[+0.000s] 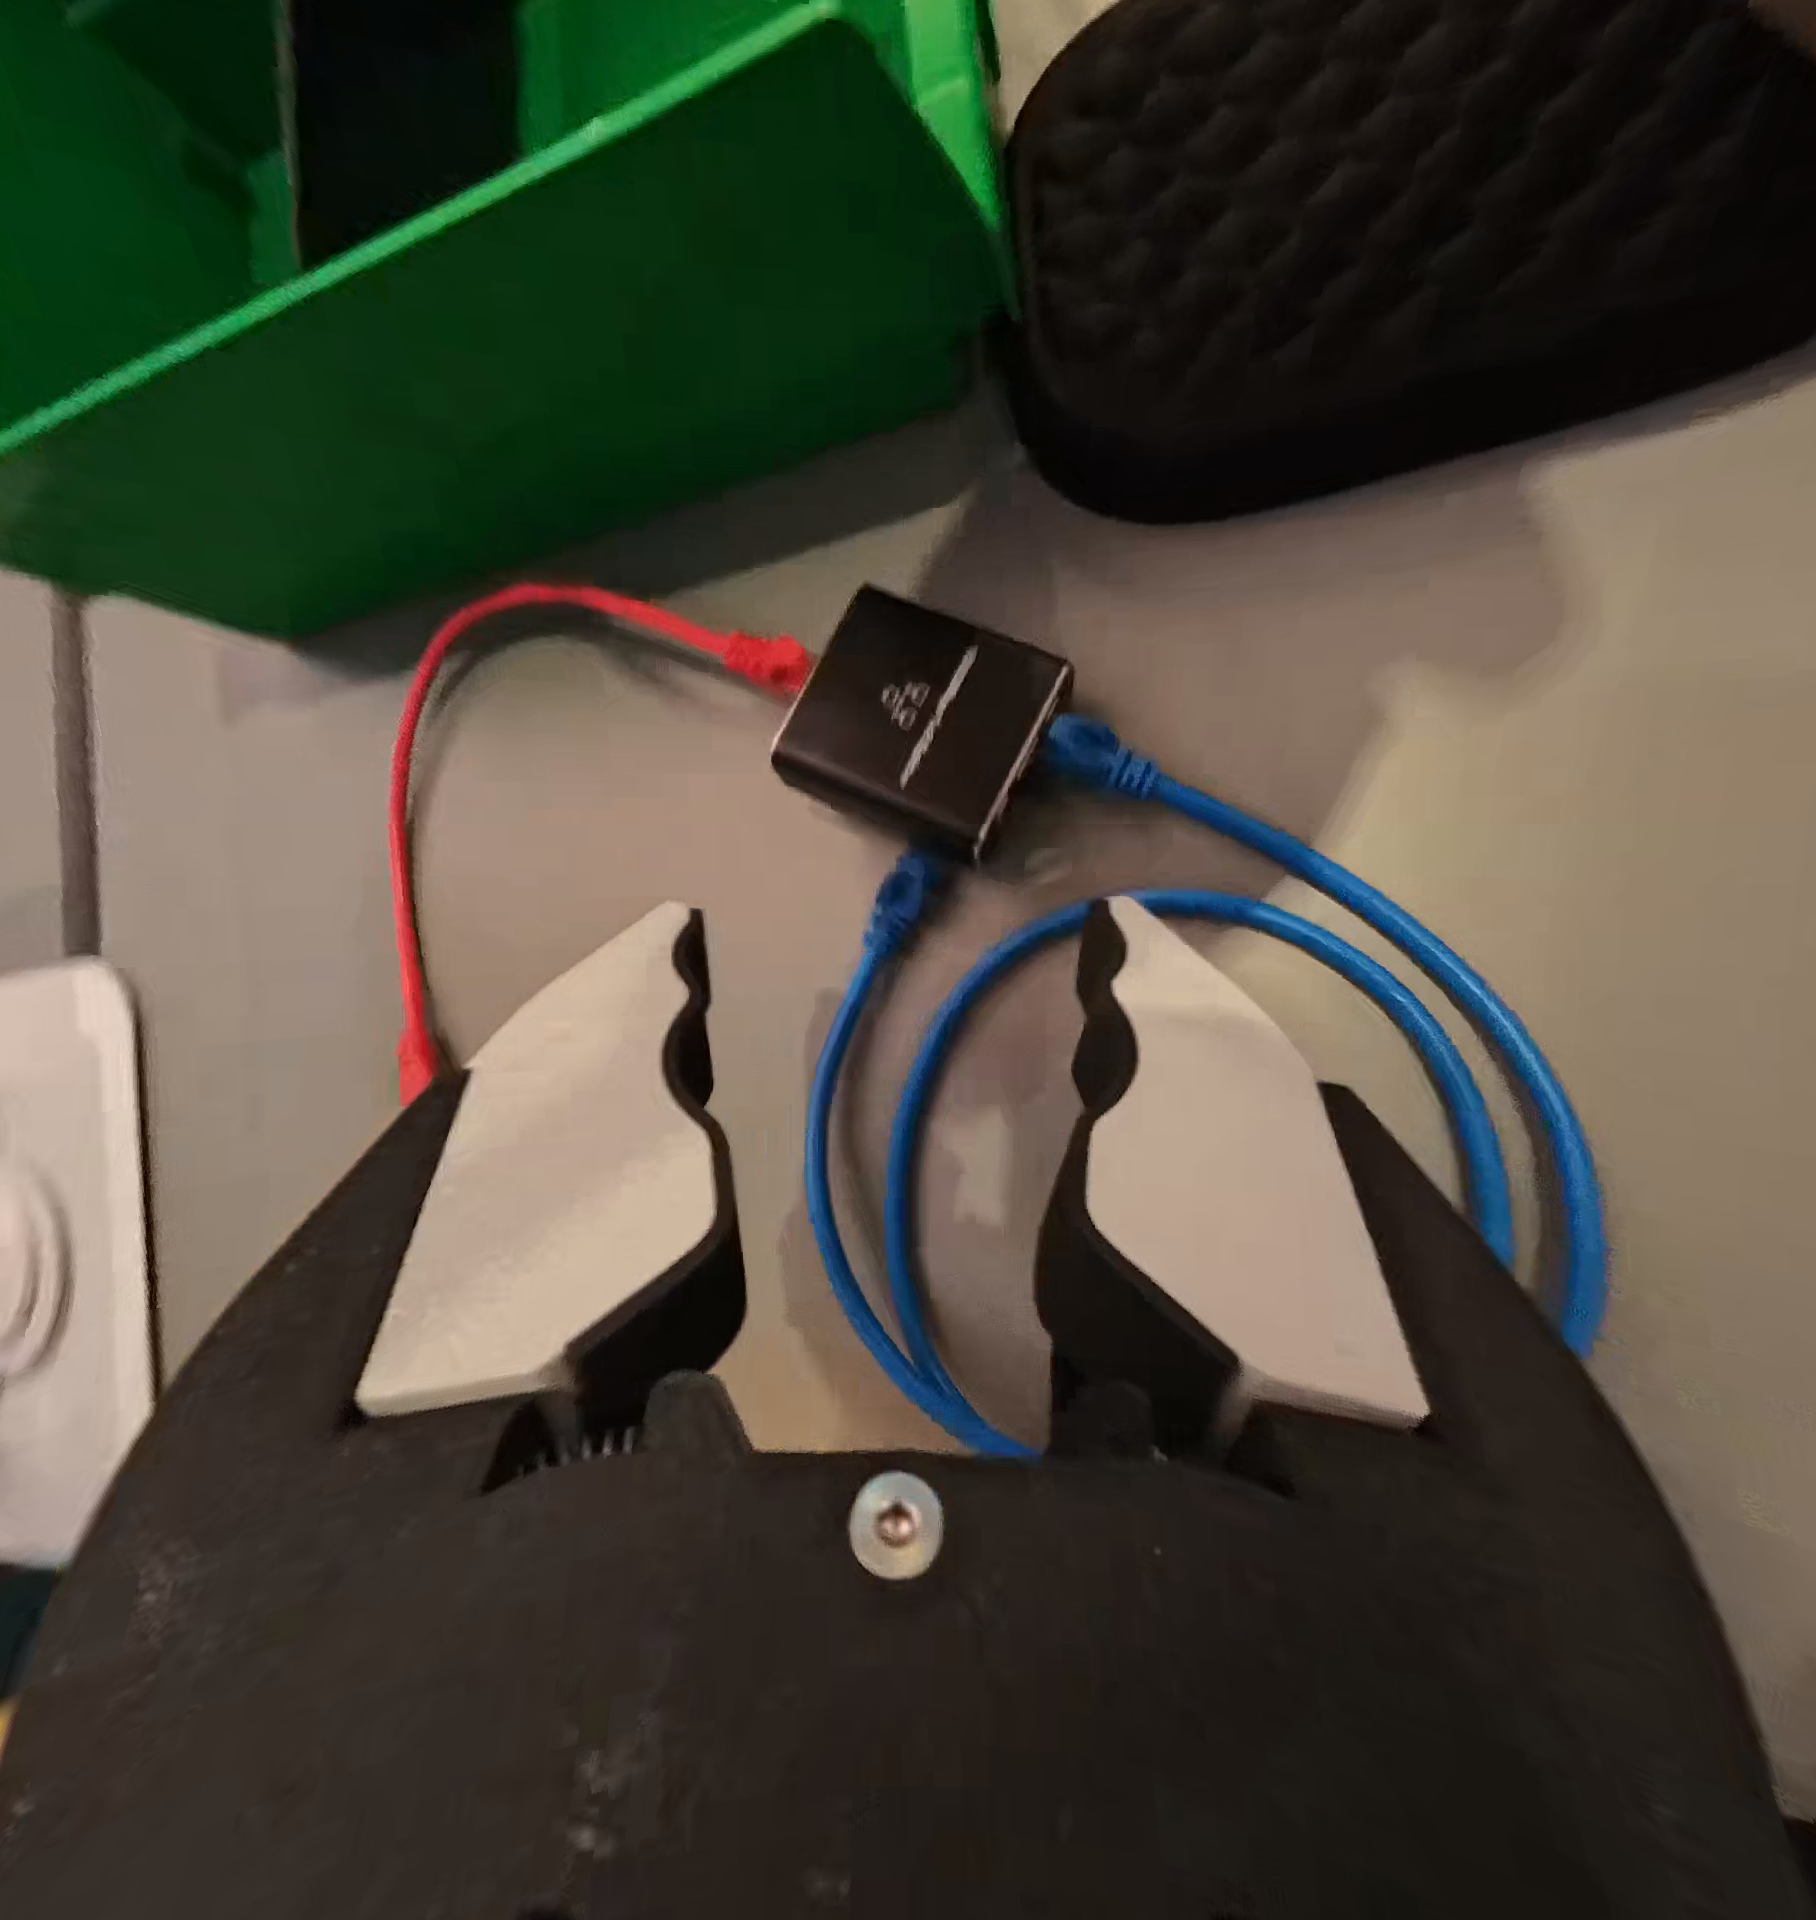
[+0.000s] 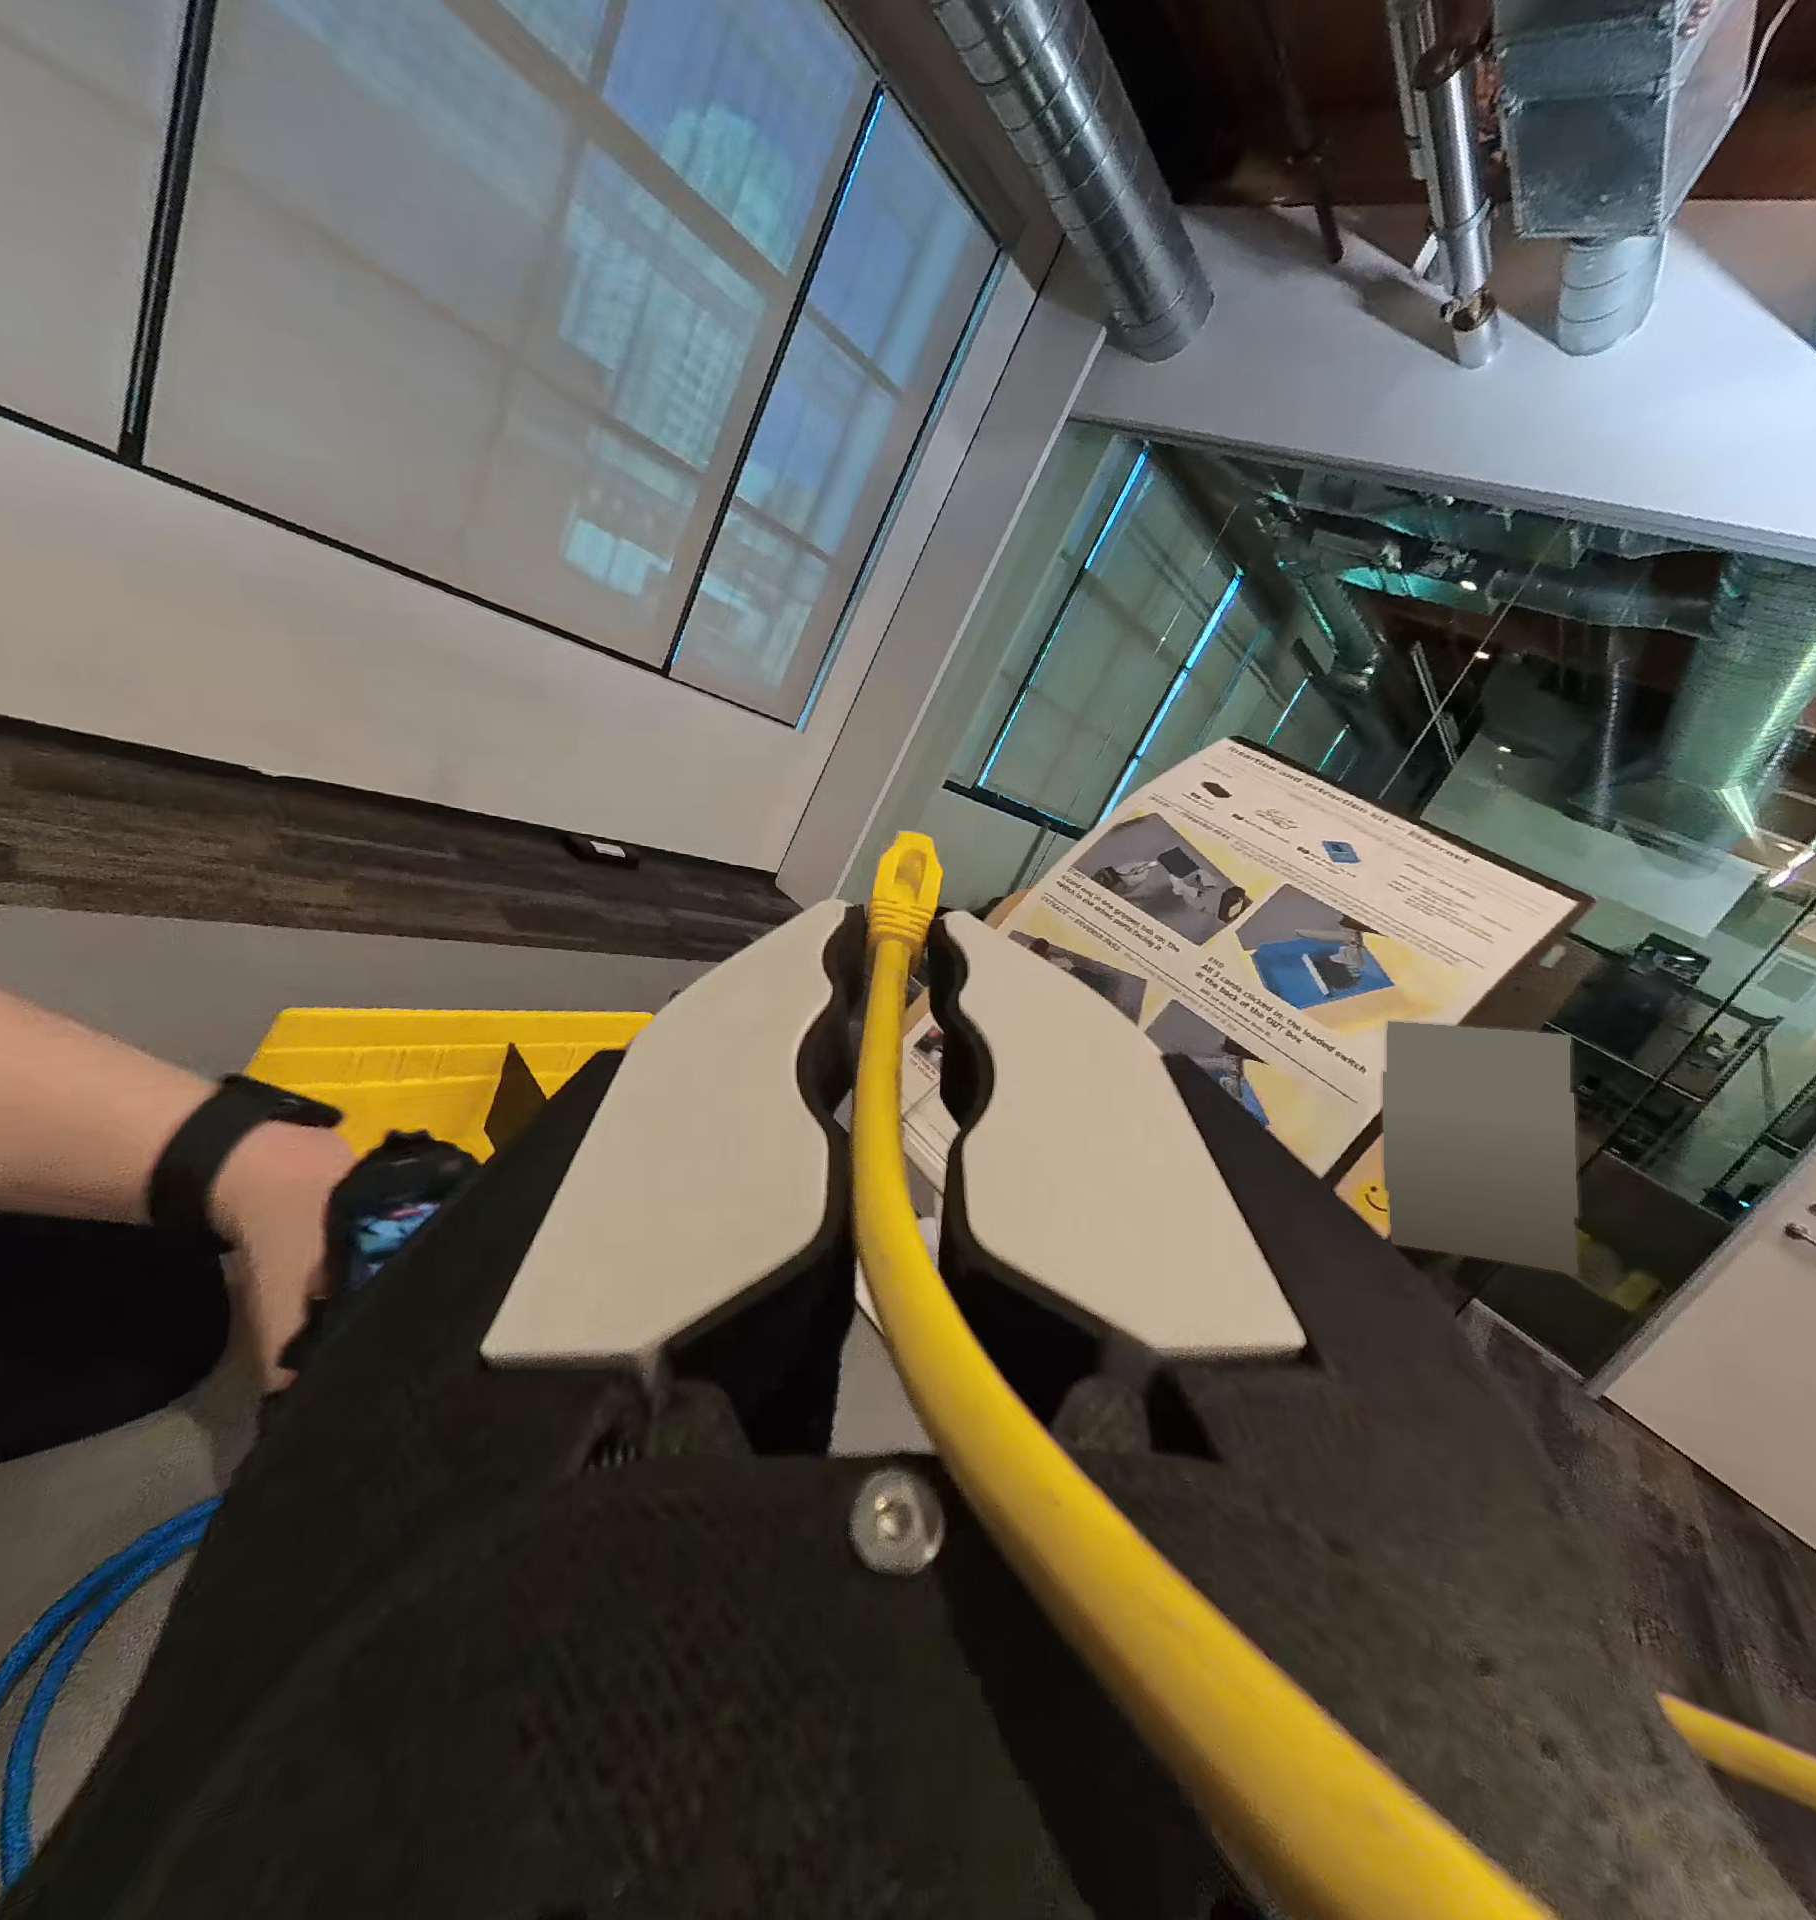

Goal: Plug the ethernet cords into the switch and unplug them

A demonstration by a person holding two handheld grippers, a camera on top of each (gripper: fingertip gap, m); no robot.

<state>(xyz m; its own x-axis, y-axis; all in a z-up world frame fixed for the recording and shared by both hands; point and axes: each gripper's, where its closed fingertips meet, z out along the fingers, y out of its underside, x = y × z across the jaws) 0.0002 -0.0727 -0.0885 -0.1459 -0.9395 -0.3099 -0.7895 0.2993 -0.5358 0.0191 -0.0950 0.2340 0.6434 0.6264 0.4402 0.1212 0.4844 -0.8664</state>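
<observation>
In the left wrist view, a white object [image 1: 31, 1195] lies blurred at the far left edge of the grey counter [image 1: 1506, 727], and a green bin [image 1: 447, 416] stands at the upper left. A red cord [image 1: 405, 831] curves out from under the bin's edge, one end plugged into the left side of the small black switch [image 1: 919, 722], the other end running down behind the left claw [image 1: 888, 914]. That claw hangs wide, with nothing between its fingers, above the counter just short of the switch. A blue cord [image 1: 1403, 935] loops on the counter under the claw's right finger; one plug sits in the switch's right side, and the other plug lies at the switch's near edge, though blur hides whether it is seated. A black textured pad [image 1: 1403, 239] lies at the upper right. In the right wrist view, a person's forearm with a black wristband [image 2: 208, 1143] shows at left beside a yellow bin [image 2: 416, 1049]. The right claw [image 2: 899, 925] is lifted toward the room, narrow and clamped on a yellow cord [image 2: 883, 1091] just below its plug, which points away. An illustrated sheet [image 2: 1299, 935] stands behind.
</observation>
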